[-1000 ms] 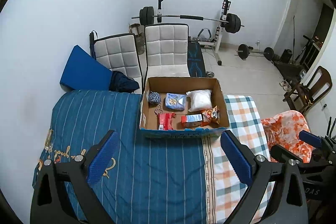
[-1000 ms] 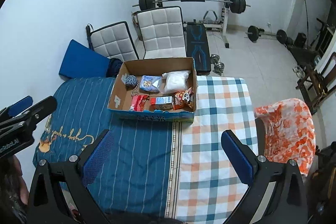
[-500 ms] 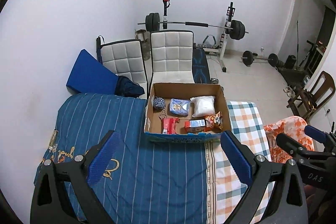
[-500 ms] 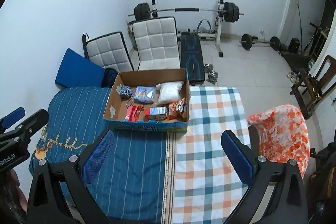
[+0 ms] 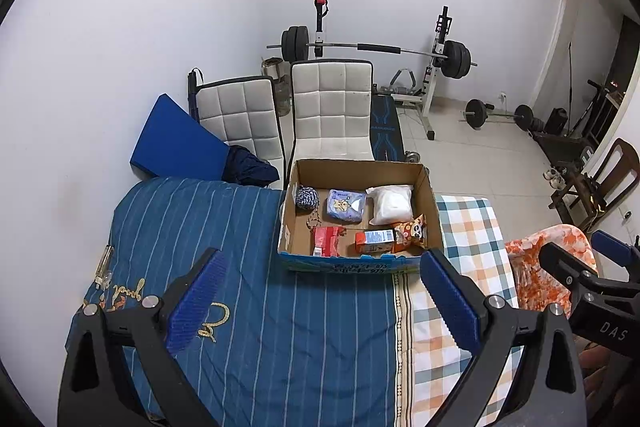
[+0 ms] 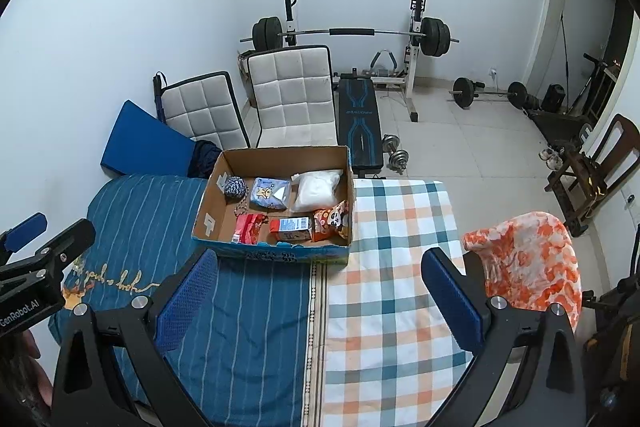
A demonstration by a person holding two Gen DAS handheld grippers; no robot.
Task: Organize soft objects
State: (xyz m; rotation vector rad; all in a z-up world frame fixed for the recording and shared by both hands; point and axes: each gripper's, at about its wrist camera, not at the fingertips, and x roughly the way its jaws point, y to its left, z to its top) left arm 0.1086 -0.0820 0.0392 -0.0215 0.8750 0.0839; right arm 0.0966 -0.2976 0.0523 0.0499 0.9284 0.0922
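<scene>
Bedspread (image 5: 280, 327) bare before cardboard box (image 5: 352, 265) (open-topped).

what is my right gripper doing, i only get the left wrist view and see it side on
observer: The right gripper is open, with nothing between its fingers.
operator: where's it aimed
observer: Its own camera looks down the seam where the blue striped cover meets the checked cloth. The cardboard box is ahead, slightly to its left.
operator: anything on the floor past the box, i can't see there
observer: Two dumbbells lie on the tiles right of the black weight bench.
</scene>
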